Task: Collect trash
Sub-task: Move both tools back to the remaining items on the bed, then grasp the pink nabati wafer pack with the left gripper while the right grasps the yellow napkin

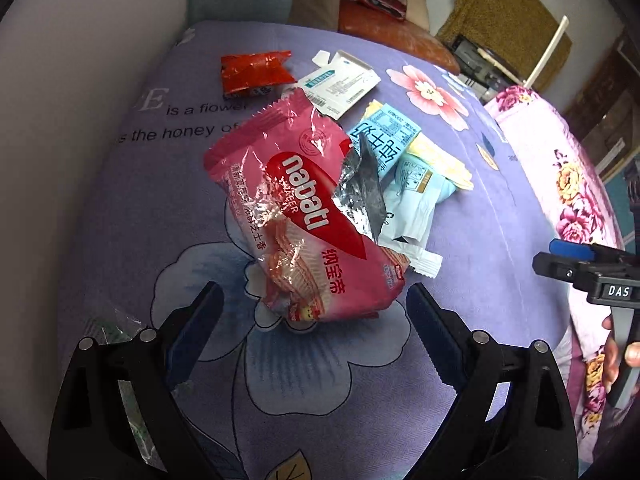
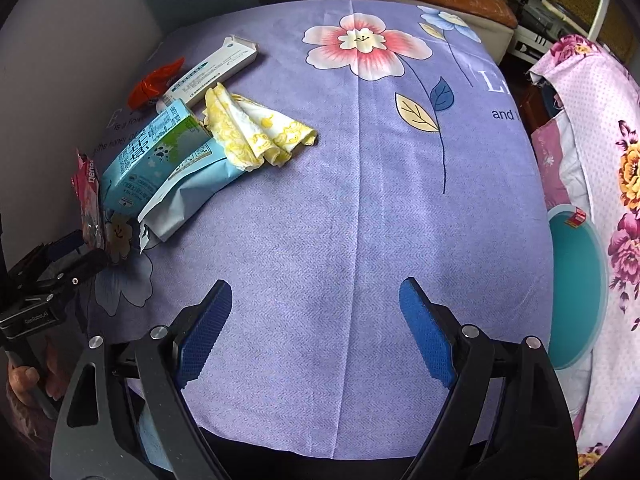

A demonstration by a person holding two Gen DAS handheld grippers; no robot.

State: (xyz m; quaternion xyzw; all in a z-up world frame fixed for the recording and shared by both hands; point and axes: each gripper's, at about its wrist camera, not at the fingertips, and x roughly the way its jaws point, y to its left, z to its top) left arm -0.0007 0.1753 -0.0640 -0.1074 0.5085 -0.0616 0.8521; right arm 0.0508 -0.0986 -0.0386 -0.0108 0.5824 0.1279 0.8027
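Left gripper [image 1: 314, 322] gapes empty just short of the pink wafer wrapper [image 1: 304, 216] (long axis running away from it), right gripper [image 2: 316, 320] wide, farther off.

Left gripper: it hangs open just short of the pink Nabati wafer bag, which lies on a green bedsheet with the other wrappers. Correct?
Not quite. The sheet is purple with printed flowers, as the left wrist view shows. The rest holds: the left gripper is open, just short of the pink Nabati wafer bag among other wrappers.
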